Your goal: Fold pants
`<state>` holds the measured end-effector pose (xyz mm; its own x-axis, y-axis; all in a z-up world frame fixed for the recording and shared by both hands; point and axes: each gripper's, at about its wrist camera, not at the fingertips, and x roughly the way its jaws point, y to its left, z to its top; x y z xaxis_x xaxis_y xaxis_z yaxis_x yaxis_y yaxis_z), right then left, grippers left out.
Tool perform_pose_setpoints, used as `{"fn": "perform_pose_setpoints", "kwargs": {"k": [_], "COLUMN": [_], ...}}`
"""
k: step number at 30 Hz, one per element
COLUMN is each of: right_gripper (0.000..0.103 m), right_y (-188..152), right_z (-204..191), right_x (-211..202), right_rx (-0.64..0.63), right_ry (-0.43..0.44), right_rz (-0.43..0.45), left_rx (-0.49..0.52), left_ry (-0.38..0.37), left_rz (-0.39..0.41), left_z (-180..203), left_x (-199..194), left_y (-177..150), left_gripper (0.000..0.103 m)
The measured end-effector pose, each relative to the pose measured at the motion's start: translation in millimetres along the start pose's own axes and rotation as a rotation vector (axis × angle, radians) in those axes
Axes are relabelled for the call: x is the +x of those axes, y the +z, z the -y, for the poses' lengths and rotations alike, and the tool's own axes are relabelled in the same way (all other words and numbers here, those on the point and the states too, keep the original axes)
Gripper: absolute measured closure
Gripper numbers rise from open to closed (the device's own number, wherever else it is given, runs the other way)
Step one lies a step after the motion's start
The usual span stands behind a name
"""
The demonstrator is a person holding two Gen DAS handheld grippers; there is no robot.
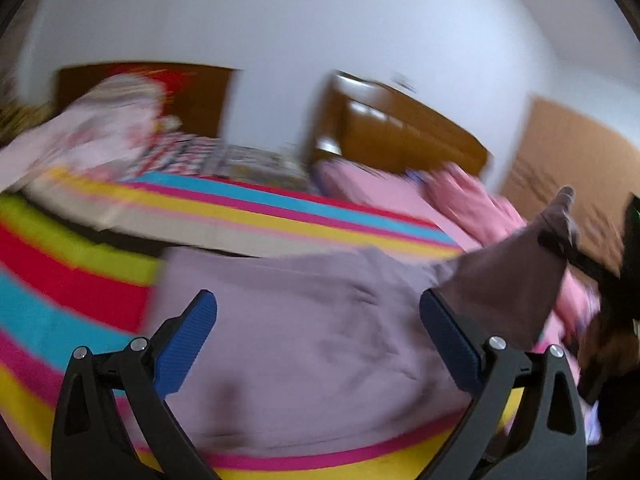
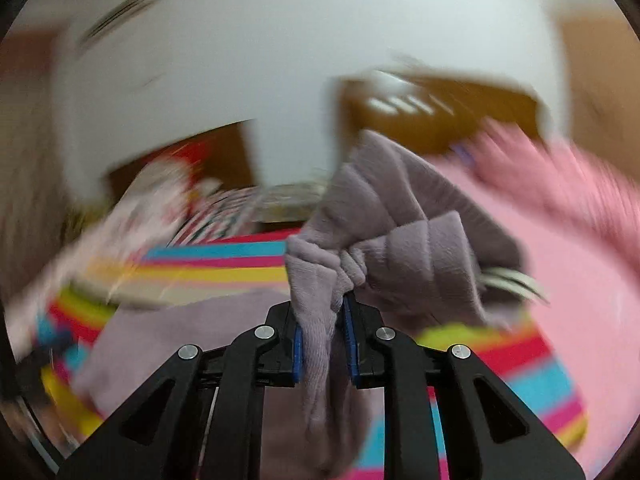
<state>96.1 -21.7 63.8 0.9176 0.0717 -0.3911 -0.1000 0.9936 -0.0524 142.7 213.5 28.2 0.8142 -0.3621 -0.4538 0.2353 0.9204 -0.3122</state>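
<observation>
**Pants: soft, limp, one corner pinched**

Pants (image 1: 304, 344) lie spread on the striped bed (image 1: 68, 276) below the left gripper (image 1: 318, 320), fingers wide, empty. Right gripper (image 2: 322, 320) fingers clamped on a bunched hem. Light, floppy fleece, likely sags; grab edges or corners, not mid-panel.

Soft, fuzzy mauve pants (image 2: 400, 240), a matt fleecy cloth with ribbed texture. Striped bedspread (image 1: 260, 208) looks smooth woven cloth. Gripper (image 1: 318, 320) arms are matt black plastic, ridged blue pads, shiny metal pins. Glossy brown wooden headboard (image 1: 400, 128).
</observation>
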Motion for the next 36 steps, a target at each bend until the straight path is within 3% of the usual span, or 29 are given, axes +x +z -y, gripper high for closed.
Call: {"fn": "perform_pose_setpoints", "kwargs": {"k": [2, 4, 7, 8, 11, 15, 18, 19, 20, 21, 22, 24, 25, 26, 30, 33, 36], "right_gripper": [0.084, 0.084, 0.084, 0.084, 0.083, 0.083, 0.08, 0.073, 0.049, 0.037, 0.035, 0.038, 0.05, 0.056, 0.059, 0.069, 0.08], "right_y": [-9.0, -37.1, -96.3, -110.2, -108.6, -112.4, -97.5, -92.7, -87.9, -82.7, -72.3, -56.2, -49.2, -44.3, -43.7, -64.4, -72.8], "right_z": [-83.1, -142.4, -197.3, -204.5, -195.8, -196.1, -183.6, -182.4, -175.7, -168.6, -151.8, -128.2, -118.9, -113.9, -121.7, -147.5, -151.0], "right_x": [21.5, 47.3, 80.3, 78.7, 72.3, 58.0, 49.2, 50.1, 53.1, 51.7, 43.7, 38.9, 39.4, 40.5, 55.2, 76.7, 75.0], "right_rx": [-0.259, -0.461, -0.709, -0.755, -0.722, -0.77, -0.688, -0.668, -0.631, -0.593, -0.483, -0.329, -0.276, -0.255, -0.323, -0.432, -0.433], "right_ry": [0.066, 0.122, 0.141, 0.103, 0.1, 0.069, 0.148, 0.183, 0.262, 0.319, 0.429, 0.54, 0.564, 0.567, 0.514, 0.49, 0.488], "right_rz": [-0.03, -0.112, -0.226, -0.175, -0.142, -0.067, -0.069, -0.1, -0.181, -0.205, -0.2, -0.222, -0.23, -0.233, -0.279, -0.358, -0.328], "left_rx": [-0.061, -0.104, -0.2, -0.23, -0.289, -0.361, -0.339, -0.327, -0.32, -0.324, -0.339, -0.388, -0.39, -0.386, -0.391, -0.388, -0.38], "left_ry": [0.053, 0.069, 0.021, -0.011, -0.115, -0.318, -0.38, -0.378, -0.369, -0.364, -0.367, -0.395, -0.398, -0.401, -0.425, -0.433, -0.437], "left_rz": [0.012, 0.002, -0.052, -0.069, -0.109, -0.192, -0.26, -0.275, -0.29, -0.3, -0.312, -0.327, -0.324, -0.318, -0.282, -0.269, -0.258], "left_z": [-25.9, -44.1, -67.5, -72.2, -78.9, -68.2, -50.4, -45.4, -42.6, -43.3, -45.2, -54.3, -53.8, -54.0, -57.0, -57.9, -60.2], "left_x": [-12.2, -17.0, -16.9, -15.4, -10.0, 17.0, 40.9, 48.7, 56.5, 61.5, 67.1, 78.4, 78.4, 77.3, 68.6, 63.5, 57.5], "left_y": [1.6, -1.6, -11.6, -14.2, -19.3, -17.7, -9.6, -7.3, -6.6, -6.9, -8.5, -13.6, -15.8, -18.2, -23.1, -25.1, -26.1], "left_gripper": [0.002, 0.002, 0.002, 0.002, 0.002, 0.002, 0.002, 0.002, 0.002, 0.002, 0.002, 0.002, 0.002, 0.002, 0.002, 0.002, 0.002]}}
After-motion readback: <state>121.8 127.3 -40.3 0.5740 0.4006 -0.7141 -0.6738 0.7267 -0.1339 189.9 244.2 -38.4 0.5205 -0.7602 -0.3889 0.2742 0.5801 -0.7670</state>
